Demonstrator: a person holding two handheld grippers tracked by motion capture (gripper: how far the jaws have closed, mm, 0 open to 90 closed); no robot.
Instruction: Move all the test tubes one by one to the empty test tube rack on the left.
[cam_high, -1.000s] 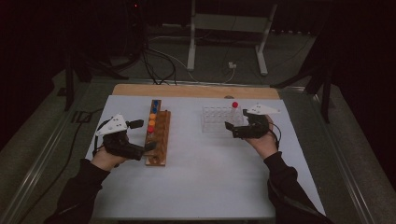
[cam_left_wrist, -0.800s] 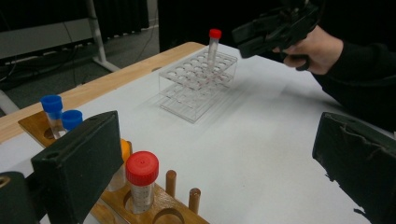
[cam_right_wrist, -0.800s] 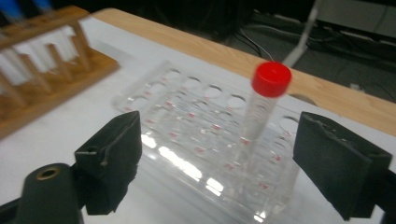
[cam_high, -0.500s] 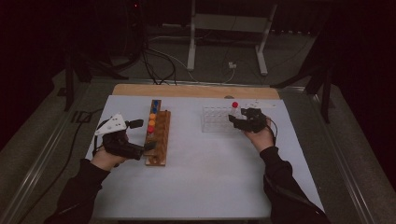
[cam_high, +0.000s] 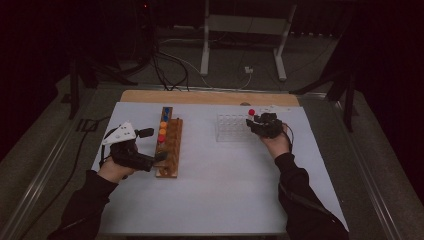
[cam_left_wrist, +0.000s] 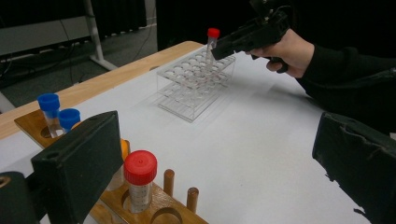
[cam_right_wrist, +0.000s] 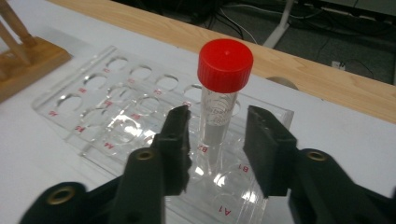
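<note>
At the clear plastic rack (cam_right_wrist: 88, 107), a red-capped tube (cam_right_wrist: 219, 112) is stood in a hole, seemingly B2, so it stays upright. Right gripper (cam_right_wrist: 217, 135) jaws have been closing round it, gaps left. Left gripper (cam_left_wrist: 210, 163) is held wide open by the wooden rack (cam_high: 170, 147)

In the right gripper view, the foot of the red-capped tube (cam_right_wrist: 218, 116) is hidden among the reflections of the clear rack (cam_right_wrist: 93, 112), whose near end is cut off by the right hand-held gripper (cam_right_wrist: 217, 140), so the hole occupied cannot be told.
</note>
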